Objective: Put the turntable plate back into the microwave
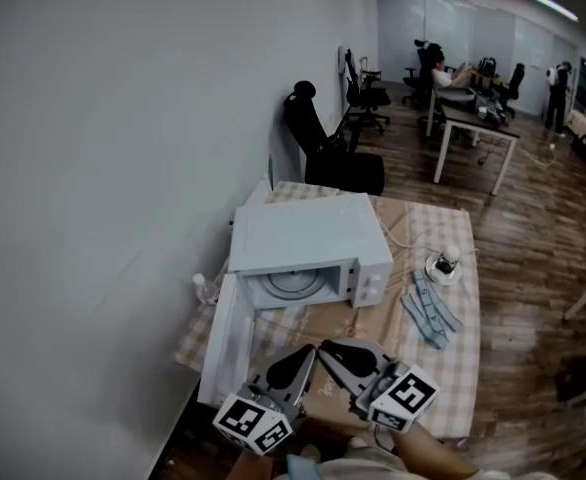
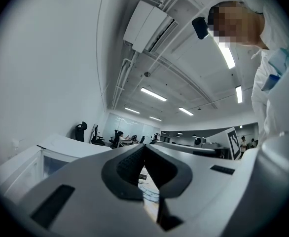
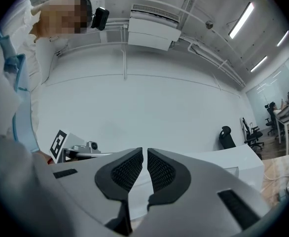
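In the head view, the plate [image 1: 293,286] lies flat inside the microwave [image 1: 308,233], on the cavity floor. It is a round, pale grey disc with a faint ring pattern, and its front part shows through the opening. The white microwave stands on a table [image 1: 443,383] covered with a checked cloth, close to the wall. Its door [image 1: 228,343] is swung fully open toward the person, on the left of the opening. To the right of the microwave lie some folded grey-blue rags [image 1: 429,310]. Beyond them a small white object sits on a saucer [image 1: 443,265]. A black chair [image 1: 325,148] stands behind the table. The left tool [image 1: 298,360] and right tool [image 1: 335,356] hang side by side at the near table edge, well apart from the plate, with their tips pointing toward the microwave. In the left gripper view, the left tool [image 2: 144,149] has its jaws closed, with the dark pads meeting at the tips and nothing held between them. A white part of the microwave [image 2: 51,154] shows at the left, and the plate is out of sight here. In the right gripper view, the right tool [image 3: 145,154] also has its jaws together, with only a thin slit between the ribbed pads and nothing in it. The plate does not show in this view either.
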